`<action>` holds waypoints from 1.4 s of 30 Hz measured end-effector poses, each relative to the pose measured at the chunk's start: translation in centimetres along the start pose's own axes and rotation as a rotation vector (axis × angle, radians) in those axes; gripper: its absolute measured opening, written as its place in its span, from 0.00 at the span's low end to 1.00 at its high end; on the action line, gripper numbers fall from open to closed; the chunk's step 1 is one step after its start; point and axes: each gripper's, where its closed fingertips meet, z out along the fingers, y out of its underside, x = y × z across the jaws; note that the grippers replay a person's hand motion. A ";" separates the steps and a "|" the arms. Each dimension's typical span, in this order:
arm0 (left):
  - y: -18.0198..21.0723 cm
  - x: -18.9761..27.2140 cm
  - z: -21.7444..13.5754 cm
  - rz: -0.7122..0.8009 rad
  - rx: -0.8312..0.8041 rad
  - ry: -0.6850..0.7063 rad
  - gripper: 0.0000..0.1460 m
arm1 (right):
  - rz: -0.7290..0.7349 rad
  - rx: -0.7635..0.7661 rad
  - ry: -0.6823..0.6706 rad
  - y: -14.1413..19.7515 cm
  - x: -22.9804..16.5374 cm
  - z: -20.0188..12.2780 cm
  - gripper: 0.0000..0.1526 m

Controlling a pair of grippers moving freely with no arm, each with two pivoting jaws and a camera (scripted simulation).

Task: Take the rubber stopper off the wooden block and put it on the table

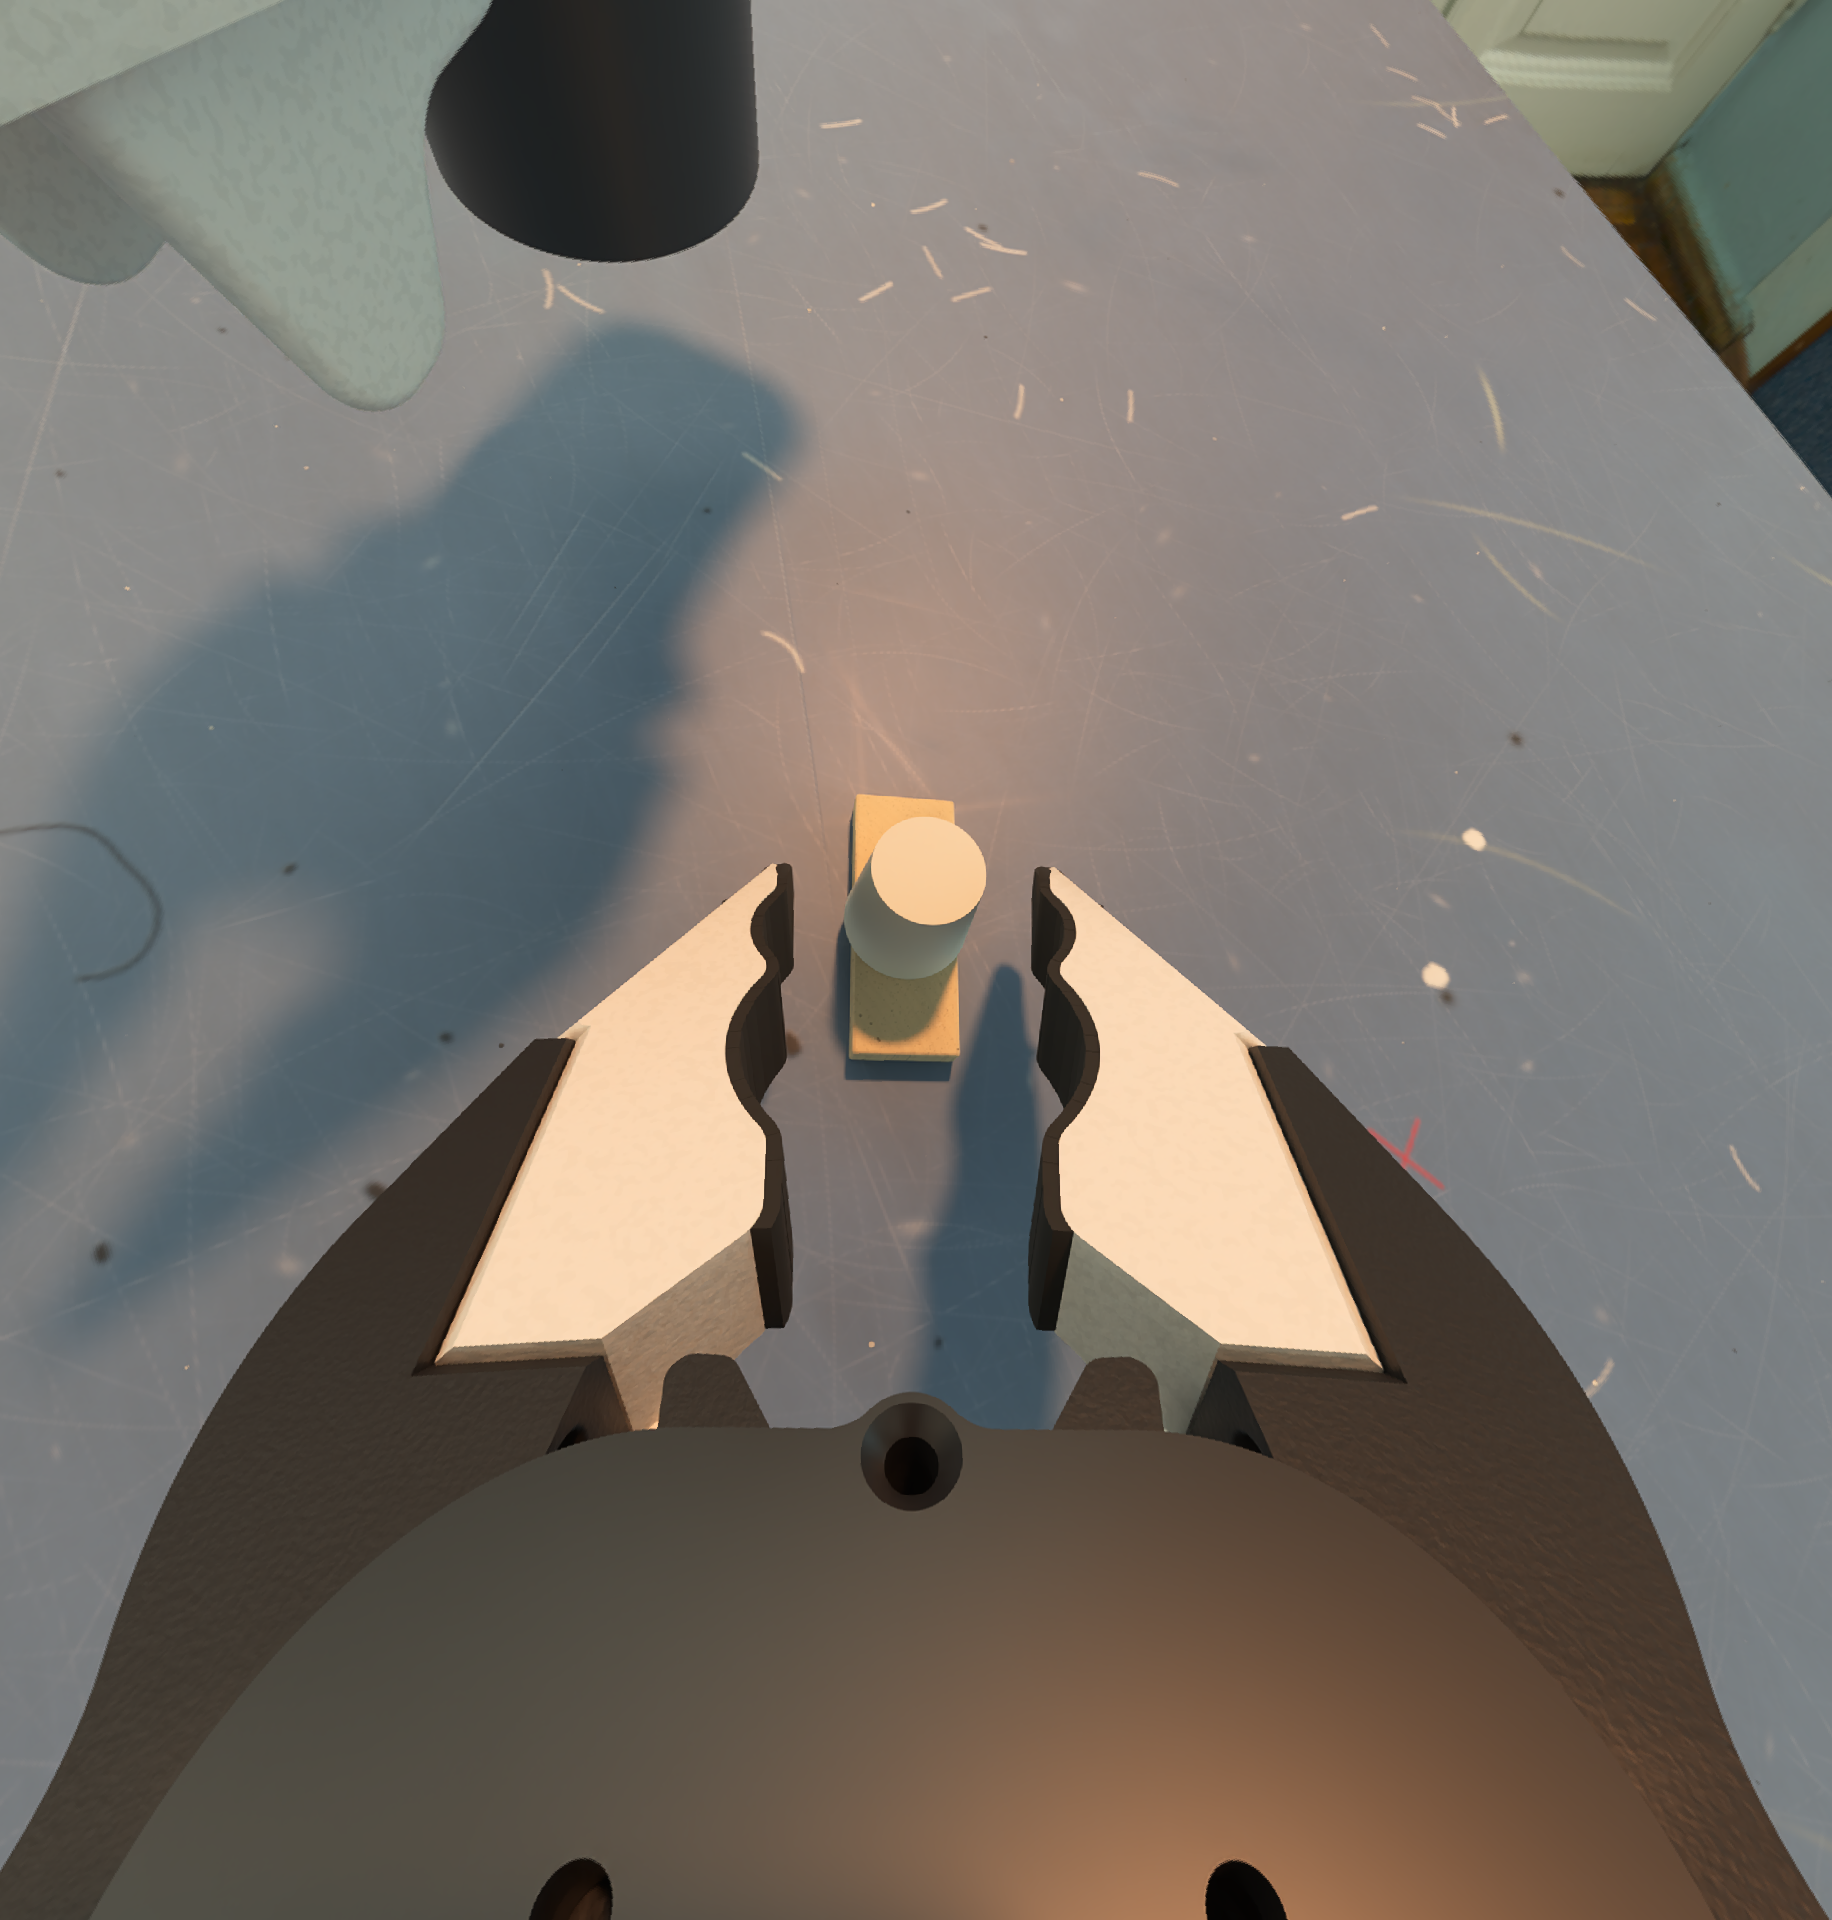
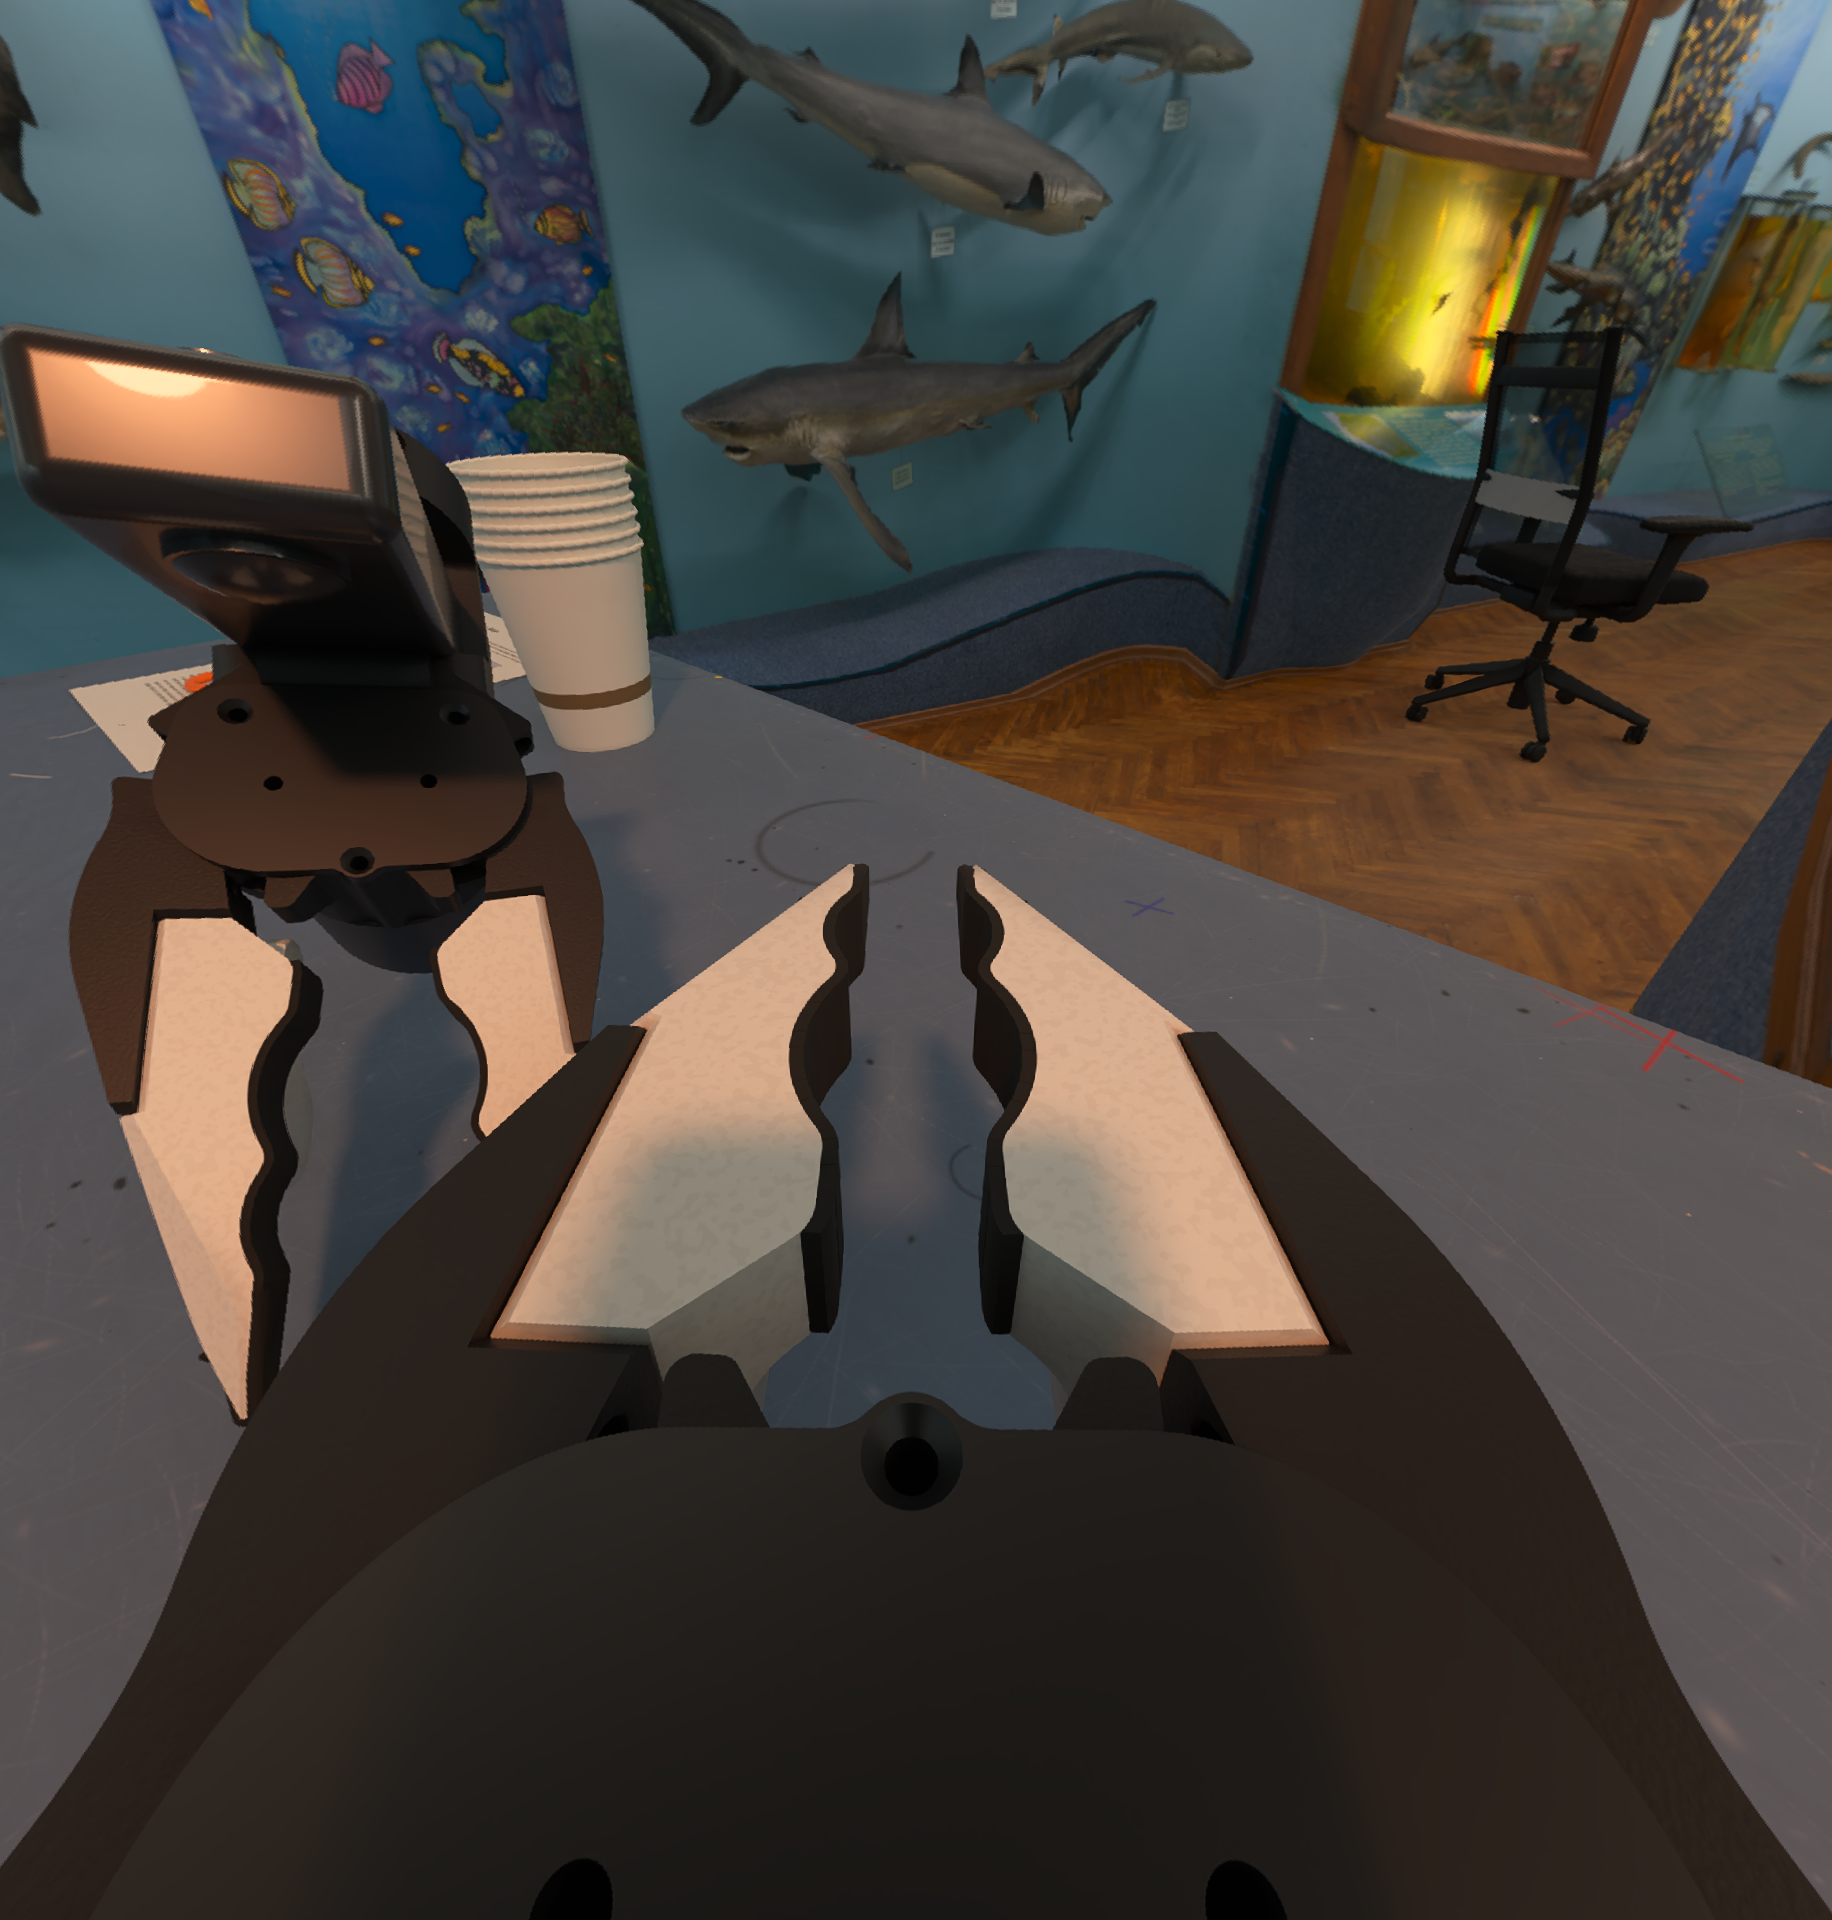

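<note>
A pale, short, cylindrical rubber stopper (image 1: pixel 917 899) stands upright on a small flat wooden block (image 1: pixel 907 1023) on the grey table (image 1: pixel 1307 623). My left gripper (image 1: pixel 912 873) is open and hangs above them, its fingertips on either side of the stopper without touching it. It also shows in the right wrist view (image 2: pixel 361 1273), pointing down at the table; the stopper and block are hidden there. My right gripper (image 2: pixel 912 873) is open with a narrow gap and empty, above bare table. Part of it shows at the top left of the left wrist view (image 1: pixel 268 208).
A stack of white paper cups (image 2: pixel 569 592) and a sheet of paper (image 2: pixel 127 707) sit at the table's far side behind the left gripper. The table edge (image 2: pixel 1307 914) runs diagonally to the right. An office chair (image 2: pixel 1556 561) stands on the wooden floor beyond.
</note>
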 end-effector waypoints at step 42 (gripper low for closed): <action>0.3 0.2 0.3 0.018 -0.034 -0.035 0.17 | -0.029 -0.036 0.014 0.6 0.0 0.3 0.12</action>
